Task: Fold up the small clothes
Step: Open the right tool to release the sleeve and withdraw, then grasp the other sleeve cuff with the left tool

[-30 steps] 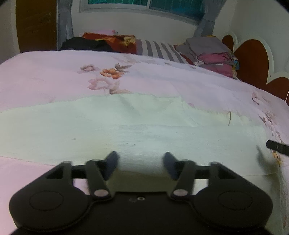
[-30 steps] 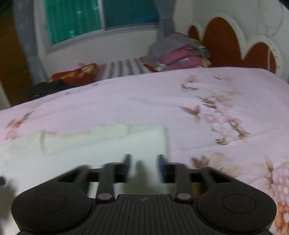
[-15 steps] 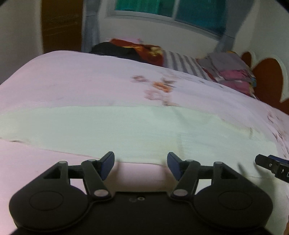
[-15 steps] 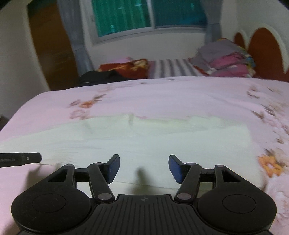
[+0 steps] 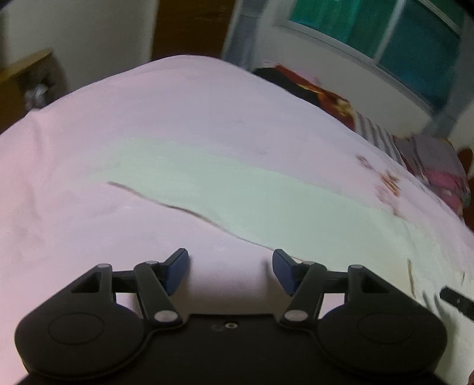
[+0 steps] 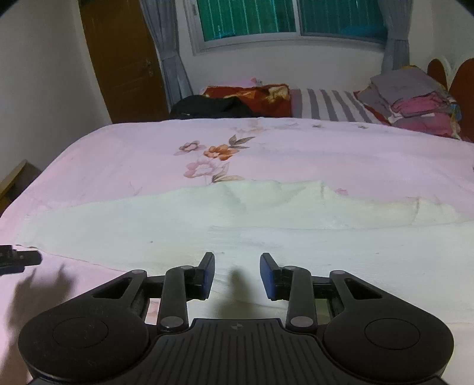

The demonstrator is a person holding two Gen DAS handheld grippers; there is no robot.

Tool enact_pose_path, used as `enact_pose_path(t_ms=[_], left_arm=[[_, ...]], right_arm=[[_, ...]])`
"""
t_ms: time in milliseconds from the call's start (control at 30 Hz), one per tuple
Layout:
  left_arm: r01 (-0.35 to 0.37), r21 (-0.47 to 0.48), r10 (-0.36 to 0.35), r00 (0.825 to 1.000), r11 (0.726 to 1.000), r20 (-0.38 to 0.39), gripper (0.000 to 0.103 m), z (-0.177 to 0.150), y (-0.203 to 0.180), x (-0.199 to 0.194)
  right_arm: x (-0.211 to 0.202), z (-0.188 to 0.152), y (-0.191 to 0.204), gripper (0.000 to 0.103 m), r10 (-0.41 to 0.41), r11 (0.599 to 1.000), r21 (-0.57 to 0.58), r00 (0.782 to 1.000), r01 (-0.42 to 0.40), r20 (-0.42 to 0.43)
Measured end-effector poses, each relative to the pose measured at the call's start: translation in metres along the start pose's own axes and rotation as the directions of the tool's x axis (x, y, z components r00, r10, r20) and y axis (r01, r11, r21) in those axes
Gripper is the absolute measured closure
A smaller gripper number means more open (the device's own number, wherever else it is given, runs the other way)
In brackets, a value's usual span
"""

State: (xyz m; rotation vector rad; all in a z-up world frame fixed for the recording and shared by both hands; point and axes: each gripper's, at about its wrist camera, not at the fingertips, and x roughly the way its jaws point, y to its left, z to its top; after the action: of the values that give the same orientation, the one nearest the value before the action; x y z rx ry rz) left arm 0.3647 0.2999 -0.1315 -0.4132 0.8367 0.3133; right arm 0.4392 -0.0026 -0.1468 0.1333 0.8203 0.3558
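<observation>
Pale green-white cloth (image 6: pixel 237 225) lies flat on the pink floral bedsheet (image 6: pixel 296 142), spread as a long band running 9 to 3 o'clock across the right wrist view. Its far edge looks uneven, w/ a folded flap toward 2 o'clock. In the left wrist view the same cloth (image 5: pixel 237 192) runs diagonally from 10 to 4 o'clock; pic is motion-blurred, so edge detail is soft.

Right gripper (image 6: pixel 237 275) hovers over the near edge of the cloth at 6 o'clock. Its jaws are closing, gap visible between the blue pads (image 6: pixel 209 274); nothing is pinched between them, only cloth below and a shadow in the gap. Can't tell if tips touch the fabric.

Left gripper (image 5: pixel 229 269) sits at 6 o'clock of its own view, over bare pink sheet just beside the cloth's near hem. Jaws are closing a little but stand wide apart, w/ nothing between the pads. In the right wrist view, the left gripper's tip (image 6: pixel 17 259) shows at 9 o'clock, near the cloth's left end. The right gripper's tip (image 5: pixel 457 300) shows at 4 o'clock in the left view.

Far side of bed, 12 to 2 o'clock: black garment (image 6: pixel 213 108), red patterned fabric (image 6: pixel 254 97), striped pillow (image 6: pixel 328 105), stack of folded clothes (image 6: pixel 414 100). Window (image 6: pixel 284 17) w/ grey curtains at 12, brown door (image 6: pixel 124 59) at 10.
</observation>
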Motion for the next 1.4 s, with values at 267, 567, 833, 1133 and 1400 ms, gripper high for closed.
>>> enact_pose_path(t_ms=[267,567,833,1133,1400], left_arm=[[0.051,-0.153,-0.053,0.999,0.987,-0.009,0.044,0.014,0.042,0.020],[0.148,-0.333,-0.132,0.989,0.931,0.072,0.055,0.032,0.068,0.052],[0.131,-0.411,-0.090,0.989,0.902,0.118,0.099,0.035,0.069,0.069],[0.208,-0.228,-0.156,0.962,0.951,0.224,0.100,0.055,0.020,0.031],[0.400,0.046,-0.401,0.895,0.915,0.195,0.100,0.053,-0.105,-0.004]], right_arm=[[0.012,0.003,0.001,0.068,-0.043,0.999,0.006,0.999,0.043,-0.005],[0.016,0.002,-0.005,0.068,-0.095,0.995,0.000,0.995,0.095,-0.021],[0.035,-0.002,-0.006,0.068,-0.129,0.992,-0.005,0.991,0.129,-0.045],[0.048,-0.012,-0.012,0.068,-0.140,0.990,-0.021,0.989,0.139,-0.053],[0.013,-0.001,-0.032,0.068,-0.081,0.994,0.070,0.997,0.080,0.008]])
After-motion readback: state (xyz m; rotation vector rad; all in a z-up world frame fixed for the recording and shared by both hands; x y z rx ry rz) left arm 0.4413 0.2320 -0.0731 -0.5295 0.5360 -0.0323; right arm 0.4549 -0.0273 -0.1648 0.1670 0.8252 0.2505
